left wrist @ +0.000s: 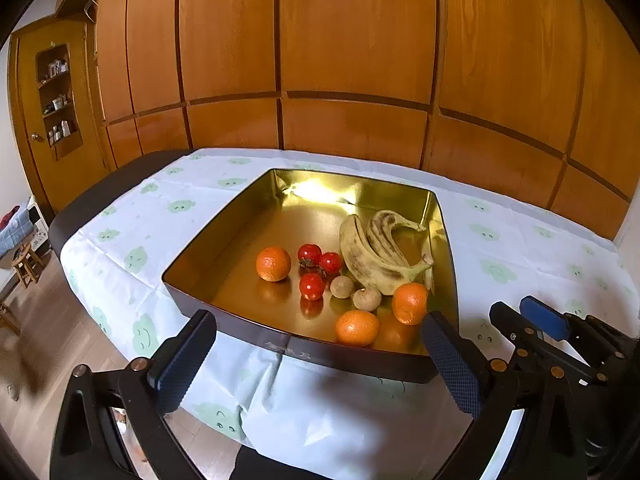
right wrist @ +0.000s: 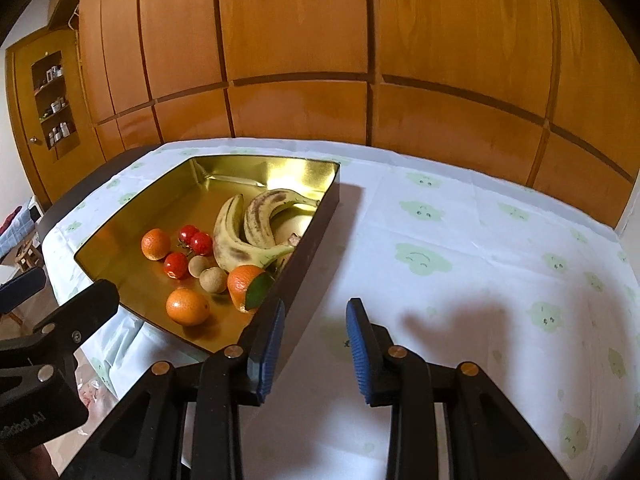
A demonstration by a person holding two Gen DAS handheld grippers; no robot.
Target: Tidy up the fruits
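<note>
A dark tray (left wrist: pixel 280 346) with a shiny gold inside sits on the table and holds all the fruit. In it lie two spotted bananas (left wrist: pixel 372 256), three oranges (left wrist: pixel 273 264), three red tomatoes (left wrist: pixel 312 286) and two small brown round fruits (left wrist: pixel 367 299). My left gripper (left wrist: pixel 318 360) stands wide open just in front of the tray's near wall, with nothing between its fingers. My right gripper (right wrist: pixel 316 344) hovers over the cloth beside the tray's right wall (right wrist: pixel 312 248). Its blue pads (right wrist: pixel 360 348) stand a narrow gap apart and hold nothing. One orange (right wrist: pixel 242 280) carries a green leaf.
The table wears a white cloth (right wrist: pixel 460 240) printed with green smiling clouds, bare to the right of the tray. Wooden wardrobe panels (left wrist: pixel 352 40) rise behind the table. At the left, the floor drops away past the table edge, with a small stool (left wrist: pixel 25 264) there.
</note>
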